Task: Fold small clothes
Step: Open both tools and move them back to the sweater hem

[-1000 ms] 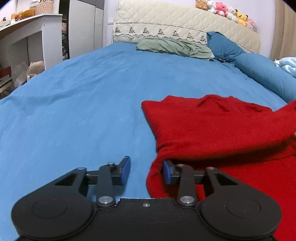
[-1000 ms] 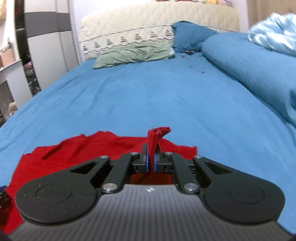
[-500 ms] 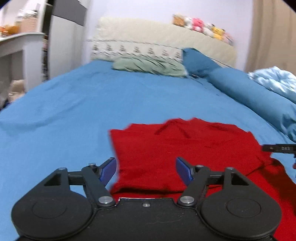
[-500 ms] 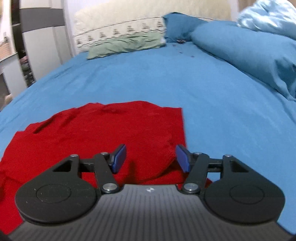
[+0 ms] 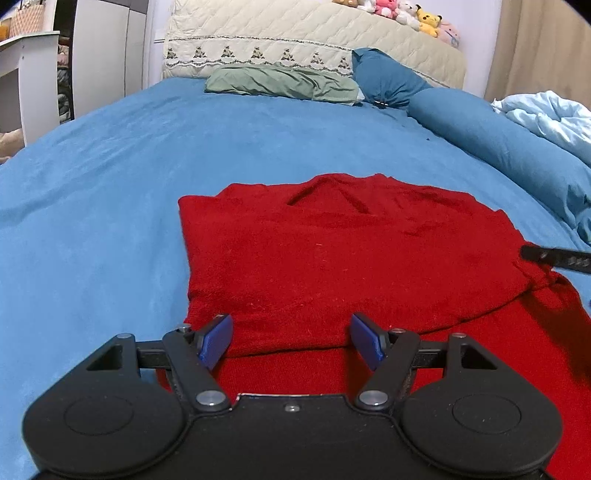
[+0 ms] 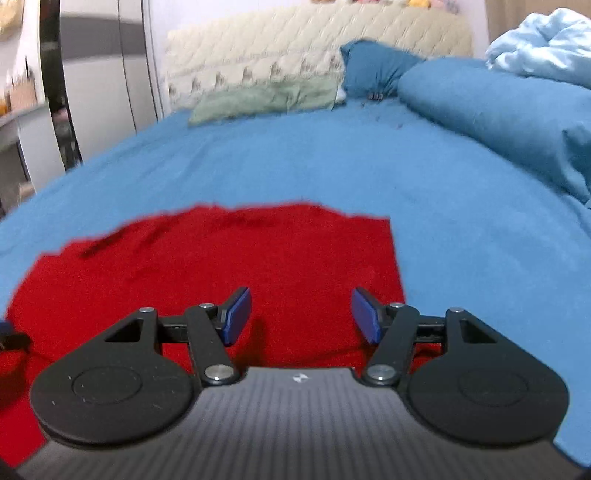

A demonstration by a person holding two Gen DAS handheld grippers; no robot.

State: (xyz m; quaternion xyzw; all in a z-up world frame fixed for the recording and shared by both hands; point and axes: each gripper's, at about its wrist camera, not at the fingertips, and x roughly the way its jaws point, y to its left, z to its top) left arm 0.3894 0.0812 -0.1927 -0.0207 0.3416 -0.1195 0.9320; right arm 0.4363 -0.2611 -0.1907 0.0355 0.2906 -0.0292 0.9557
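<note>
A red knit garment [image 5: 332, 258] lies on the blue bed sheet [image 5: 110, 184], with an upper layer folded over a lower one. My left gripper [image 5: 291, 341] is open and empty over the garment's near left part. The same garment shows in the right wrist view [image 6: 229, 266]. My right gripper [image 6: 301, 315] is open and empty above its right part. A tip of the right gripper shows at the right edge of the left wrist view [image 5: 554, 256].
A green pillow [image 5: 280, 81] and a dark blue pillow [image 5: 384, 79] lie at the cream headboard [image 5: 295, 33]. A blue bolster [image 5: 509, 147] and a pale blue quilt [image 5: 546, 114] lie on the right. A white desk [image 5: 22, 74] stands at the left.
My right gripper let go of the red fold and opened wide. My left gripper opened wider and moved right over the garment. The folded layer now lies flat.
</note>
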